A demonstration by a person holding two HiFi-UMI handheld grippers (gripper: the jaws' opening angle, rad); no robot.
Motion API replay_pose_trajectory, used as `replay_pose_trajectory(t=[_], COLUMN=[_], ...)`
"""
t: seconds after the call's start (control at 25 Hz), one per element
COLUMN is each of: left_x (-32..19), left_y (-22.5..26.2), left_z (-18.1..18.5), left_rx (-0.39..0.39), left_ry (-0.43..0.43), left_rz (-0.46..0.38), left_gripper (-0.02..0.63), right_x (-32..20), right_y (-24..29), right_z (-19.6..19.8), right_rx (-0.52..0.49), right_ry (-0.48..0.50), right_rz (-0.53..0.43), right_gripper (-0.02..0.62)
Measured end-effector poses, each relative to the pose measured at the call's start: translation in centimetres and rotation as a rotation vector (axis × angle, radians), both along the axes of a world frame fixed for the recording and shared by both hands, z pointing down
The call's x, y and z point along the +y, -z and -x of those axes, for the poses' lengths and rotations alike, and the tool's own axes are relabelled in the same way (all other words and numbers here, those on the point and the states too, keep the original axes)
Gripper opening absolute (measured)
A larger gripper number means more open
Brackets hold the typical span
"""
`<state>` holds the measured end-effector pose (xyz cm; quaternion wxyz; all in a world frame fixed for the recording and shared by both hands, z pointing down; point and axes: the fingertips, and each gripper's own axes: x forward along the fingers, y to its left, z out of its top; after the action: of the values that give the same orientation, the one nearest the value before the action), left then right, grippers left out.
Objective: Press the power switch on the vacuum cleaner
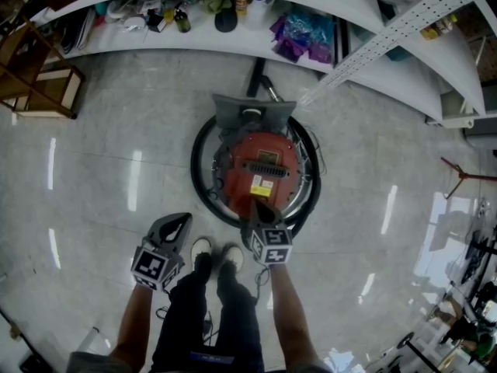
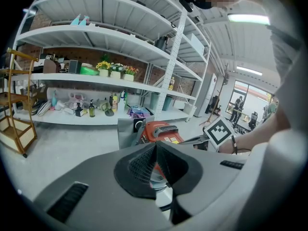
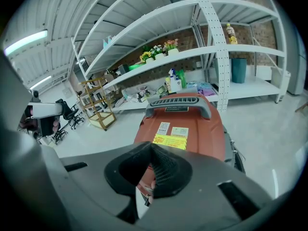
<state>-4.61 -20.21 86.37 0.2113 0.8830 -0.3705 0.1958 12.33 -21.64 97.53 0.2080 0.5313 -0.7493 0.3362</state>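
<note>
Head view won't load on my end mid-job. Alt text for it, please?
A red vacuum cleaner sits on a glossy pale floor, ringed by a black hose, seen from steeply above. The right gripper reaches over its near edge; the left gripper hangs left of the person's shoes. A cluttered white shelf crosses the top.

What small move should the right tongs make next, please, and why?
Probably lower the right tongs slightly. They are shut and poised over the near end of the round red vacuum cleaner, with no clear contact. I cannot make out the switch beneath them, so press gently.
</note>
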Motion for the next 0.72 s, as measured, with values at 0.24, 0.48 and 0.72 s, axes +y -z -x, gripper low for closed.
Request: replay_pose_trajectory(t=[0.24, 0.48, 0.72], left_x=[-0.21, -0.30, -0.37], left_y=[-0.21, -0.45, -0.45], left_z=[-0.18, -0.08, 0.21], left_rx=[0.005, 0.008, 0.017], left_ry=[-0.006, -0.004, 0.003], left_rz=[0.003, 0.011, 0.017], left_gripper=[0.006, 0.006, 0.006], right_x=[-0.15, -0.35, -0.26], right_y=[0.26, 0.31, 0.29], right_z=[0.15, 0.34, 0.45], right_rx=[0.001, 0.020, 0.036], right_ry=[-0.007, 0.005, 0.012], right_rz=[0.000, -0.003, -0.001], right_gripper=[0.012, 0.012, 0.012])
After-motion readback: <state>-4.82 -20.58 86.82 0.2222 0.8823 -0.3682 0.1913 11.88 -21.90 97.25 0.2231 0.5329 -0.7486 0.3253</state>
